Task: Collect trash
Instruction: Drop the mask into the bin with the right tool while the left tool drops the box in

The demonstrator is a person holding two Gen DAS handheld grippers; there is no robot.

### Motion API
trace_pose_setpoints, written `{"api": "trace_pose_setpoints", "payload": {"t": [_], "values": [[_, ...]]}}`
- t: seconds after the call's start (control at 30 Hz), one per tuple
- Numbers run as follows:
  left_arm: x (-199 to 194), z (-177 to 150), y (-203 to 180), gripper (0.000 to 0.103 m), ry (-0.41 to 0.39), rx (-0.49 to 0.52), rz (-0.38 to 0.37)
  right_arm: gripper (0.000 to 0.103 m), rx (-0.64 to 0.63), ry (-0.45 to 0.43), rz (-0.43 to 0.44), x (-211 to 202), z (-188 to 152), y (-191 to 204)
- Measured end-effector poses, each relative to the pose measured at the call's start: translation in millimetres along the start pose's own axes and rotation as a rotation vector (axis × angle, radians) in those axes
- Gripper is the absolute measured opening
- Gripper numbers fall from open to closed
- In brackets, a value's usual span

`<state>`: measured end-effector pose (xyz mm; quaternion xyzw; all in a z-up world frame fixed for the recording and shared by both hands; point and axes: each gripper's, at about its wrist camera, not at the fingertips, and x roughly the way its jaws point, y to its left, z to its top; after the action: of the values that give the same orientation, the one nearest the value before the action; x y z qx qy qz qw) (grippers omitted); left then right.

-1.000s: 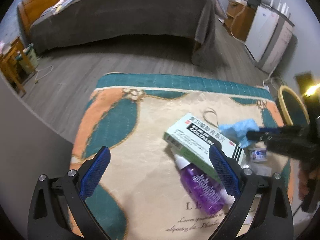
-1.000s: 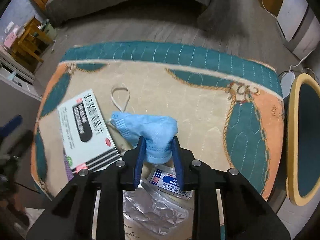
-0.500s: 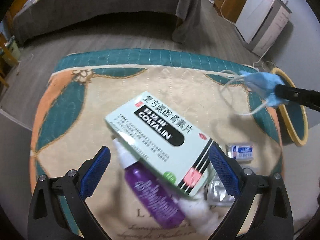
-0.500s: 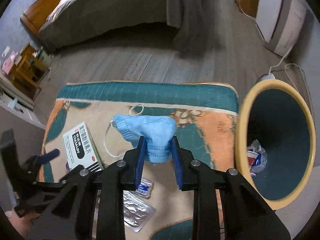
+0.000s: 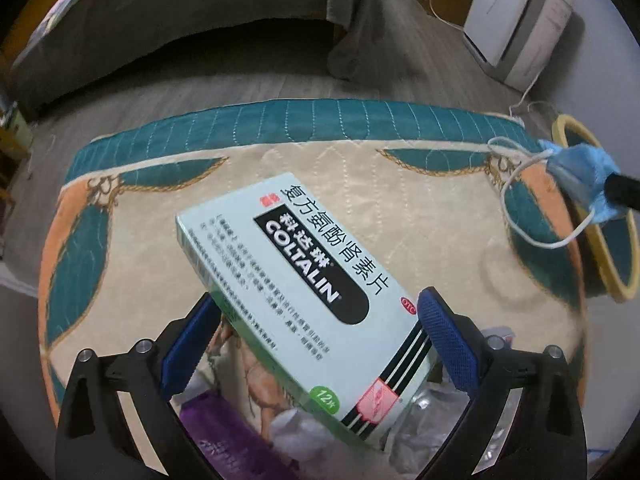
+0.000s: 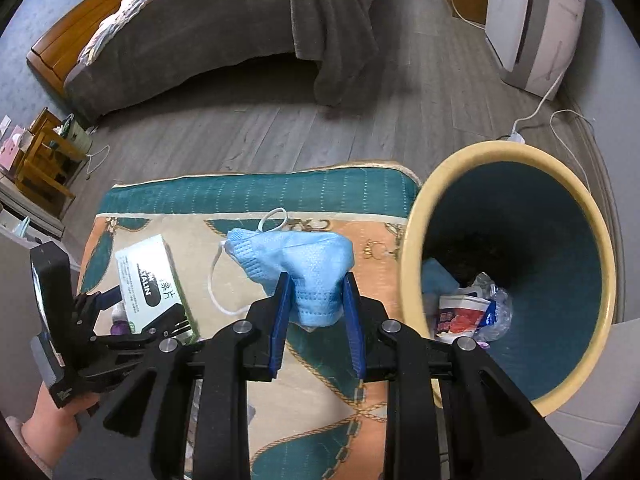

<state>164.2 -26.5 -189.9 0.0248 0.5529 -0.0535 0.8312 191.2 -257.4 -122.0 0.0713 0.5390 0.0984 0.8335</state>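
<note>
Right wrist view: a blue face mask [image 6: 296,256] is held pinched in the right gripper [image 6: 316,316] beside the bin [image 6: 412,248]; release over it is needed. A medicine box [image 5: 296,292] is straddled by the wide-open left gripper [image 5: 320,344].

The box [image 5: 296,276] is lying between the left tongs [image 5: 316,340] on the mat [image 5: 160,208]. The mask [image 6: 296,256] is sitting between the right tongs [image 6: 316,312]. The bin [image 6: 508,160] is standing right of them.
</note>
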Motion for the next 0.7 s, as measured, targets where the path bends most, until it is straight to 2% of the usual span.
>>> {"api": "trace_pose_setpoints", "payload": {"t": [0.23,0.33,0.43,0.47,0.5,0.53,0.6,0.7], "values": [[12.1,9.5,1.3,0.098,0.014,-0.037,0.01,0.025,-0.011,0.005,-0.014,4.5,-1.3,1.6],[16.3,9.4,-2.6,0.094,0.009,-0.017,0.018,0.025,-0.026,0.003,-0.016,4.3,-1.1,6.1],[8.0,9.5,-7.4,0.071,-0.016,0.02,0.016,0.025,-0.037,-0.003,-0.021,0.6,-0.7,8.1],[4.9,10.6,-9.0,0.057,-0.025,0.032,0.021,0.025,-0.04,-0.007,-0.025,-1.0,-0.3,8.0],[0.7,11.9,-11.8,0.033,-0.037,0.056,0.028,0.025,-0.039,-0.01,-0.026,-2.8,0.2,7.8],[-1.8,12.9,-15.0,0.031,-0.04,0.083,0.038,0.025,-0.038,-0.012,-0.026,-4.2,0.2,7.9],[-3.8,12.7,-18.0,0.02,-0.042,0.12,0.045,0.025,-0.035,-0.018,-0.028,-8.0,-0.5,9.0],[-9.5,9.3,-15.4,0.019,-0.056,0.125,0.04,0.025,-0.041,-0.024,-0.031,-12.9,-2.3,11.1]]}}
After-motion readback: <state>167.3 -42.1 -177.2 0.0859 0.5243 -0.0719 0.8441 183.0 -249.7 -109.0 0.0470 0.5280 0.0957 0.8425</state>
